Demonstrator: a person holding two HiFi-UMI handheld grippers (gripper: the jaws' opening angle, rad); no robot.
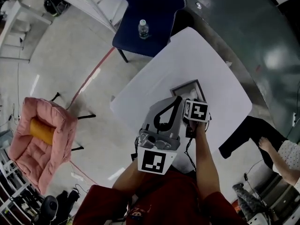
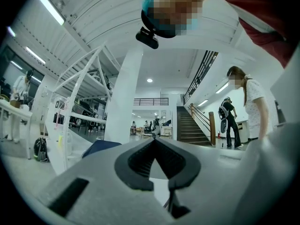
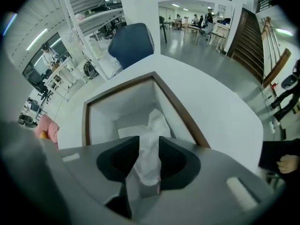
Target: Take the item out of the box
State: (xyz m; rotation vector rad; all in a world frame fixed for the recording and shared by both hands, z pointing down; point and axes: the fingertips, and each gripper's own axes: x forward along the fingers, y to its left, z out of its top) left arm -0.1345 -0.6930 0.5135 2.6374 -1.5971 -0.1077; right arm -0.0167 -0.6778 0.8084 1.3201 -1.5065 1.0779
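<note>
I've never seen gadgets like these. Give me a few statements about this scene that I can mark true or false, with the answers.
1. A white crumpled item sticks up out of the box, between the jaws of the right gripper. True.
2. The left gripper is reaching into the box. False: it points out across the room, with its jaws together and nothing in them.
3. A water bottle sits on the blue chair. True.
4. The box rests on the floor. False: it sits on the white table.
5. The right gripper points straight up. False: it points steeply down at the box.
</note>
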